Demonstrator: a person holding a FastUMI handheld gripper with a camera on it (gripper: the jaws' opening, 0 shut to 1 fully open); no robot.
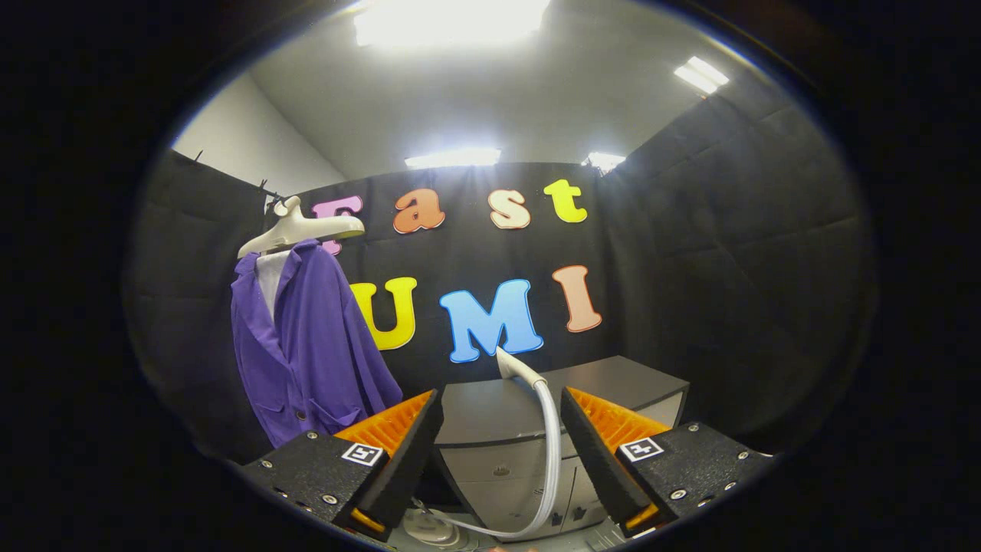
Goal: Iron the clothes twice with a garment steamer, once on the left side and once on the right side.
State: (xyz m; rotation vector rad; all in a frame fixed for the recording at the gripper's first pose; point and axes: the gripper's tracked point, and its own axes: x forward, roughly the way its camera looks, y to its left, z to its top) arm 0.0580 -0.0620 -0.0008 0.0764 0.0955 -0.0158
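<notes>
A purple jacket (310, 345) hangs on a cream hanger (300, 230) against the black wall, beyond and to the left of my fingers. The steamer's white handle (517, 366) rises between my fingers, a little ahead of them, and its pale hose (550, 452) loops down to a white base (431, 527) low between them. My gripper (502, 452) is open, with its black and orange fingers (402, 445) standing wide apart on either side of the hose. Neither finger touches the handle or hose.
A grey cabinet (605, 379) with a flat top and drawers stands just beyond the fingers, behind the steamer. Black cloth walls close in the booth at the back and on the right.
</notes>
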